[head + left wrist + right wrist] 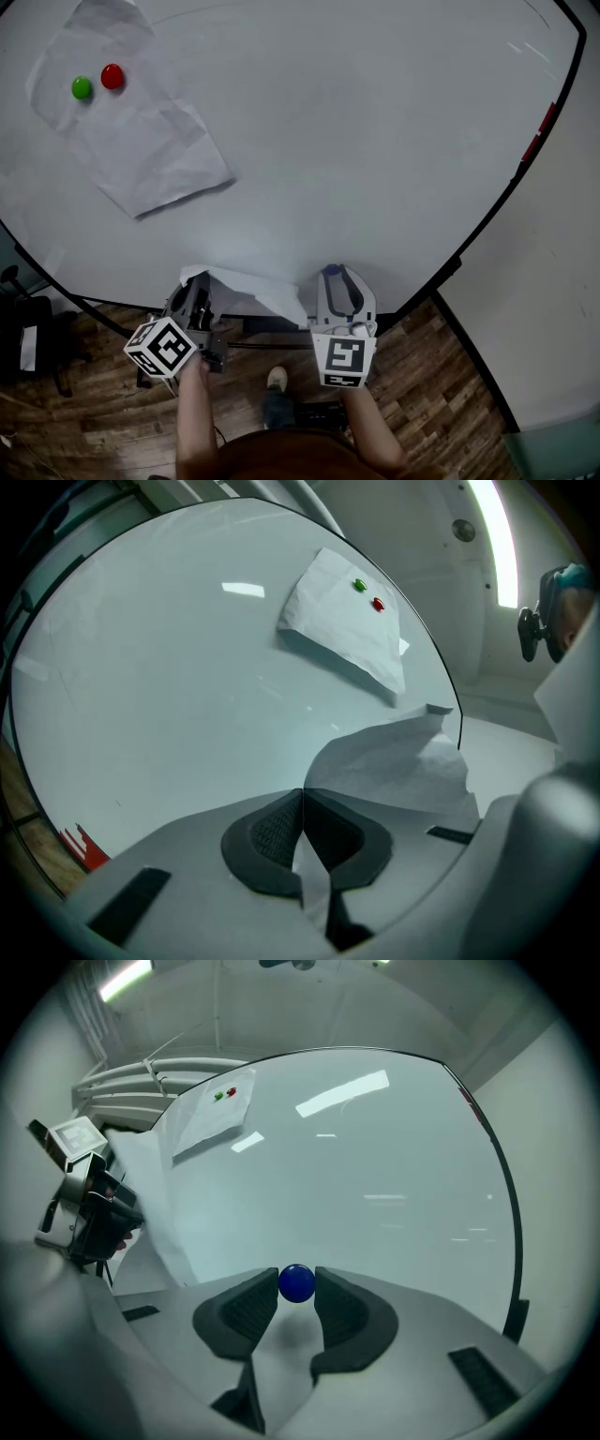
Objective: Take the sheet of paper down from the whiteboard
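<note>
A creased white sheet of paper (251, 289) hangs loose in front of the whiteboard (375, 141), with my left gripper (195, 287) shut on its edge. In the left gripper view the sheet (398, 761) runs out from between the closed pads (272, 832). My right gripper (333, 274) is shut on a small blue magnet (297, 1283) just off the board. A second crumpled sheet (141, 141) stays on the board at the upper left, pinned by a green magnet (82, 87) and a red magnet (112, 76).
The whiteboard's dark frame (487, 225) curves down the right side, with red marks (539, 131) near it. Below the board are a wooden floor (441, 375), a black chair (33, 342) at the left, and the person's shoe (276, 379).
</note>
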Available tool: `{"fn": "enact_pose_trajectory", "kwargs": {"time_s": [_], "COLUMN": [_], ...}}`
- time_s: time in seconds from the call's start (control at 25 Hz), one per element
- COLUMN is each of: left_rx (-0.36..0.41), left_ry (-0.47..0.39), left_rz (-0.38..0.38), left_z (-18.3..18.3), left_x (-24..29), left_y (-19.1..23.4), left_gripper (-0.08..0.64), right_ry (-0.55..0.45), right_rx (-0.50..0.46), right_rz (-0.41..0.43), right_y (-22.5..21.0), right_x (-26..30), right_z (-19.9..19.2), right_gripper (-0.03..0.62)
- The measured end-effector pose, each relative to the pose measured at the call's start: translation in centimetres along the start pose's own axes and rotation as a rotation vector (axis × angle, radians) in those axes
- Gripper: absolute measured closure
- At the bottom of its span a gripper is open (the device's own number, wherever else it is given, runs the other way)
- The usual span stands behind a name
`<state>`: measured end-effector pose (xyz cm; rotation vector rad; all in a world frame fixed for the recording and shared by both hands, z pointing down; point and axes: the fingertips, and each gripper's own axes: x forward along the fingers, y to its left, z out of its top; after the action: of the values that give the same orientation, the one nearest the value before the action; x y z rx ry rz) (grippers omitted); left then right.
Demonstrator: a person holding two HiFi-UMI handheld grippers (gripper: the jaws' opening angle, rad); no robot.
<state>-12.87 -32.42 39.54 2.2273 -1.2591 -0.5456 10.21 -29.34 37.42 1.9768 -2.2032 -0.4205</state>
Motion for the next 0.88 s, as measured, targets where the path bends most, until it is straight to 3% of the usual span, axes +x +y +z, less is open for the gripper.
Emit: {"fn": "enact_pose_trajectory", "kwargs": {"time_s": [0.88], "left_rx": [-0.013], "left_ry": [0.009], "left_rz": [-0.006], "left_z": [-0.08], "left_x": [0.14], "left_y": [0.53], "left_gripper": [0.535], "right_ry": [0.022], "right_rx": [0.004], "right_rz": [-0.008], "right_y": [0.22], "right_x": [0.07], "right_z": [-0.69], "right_gripper": [0.457]}}
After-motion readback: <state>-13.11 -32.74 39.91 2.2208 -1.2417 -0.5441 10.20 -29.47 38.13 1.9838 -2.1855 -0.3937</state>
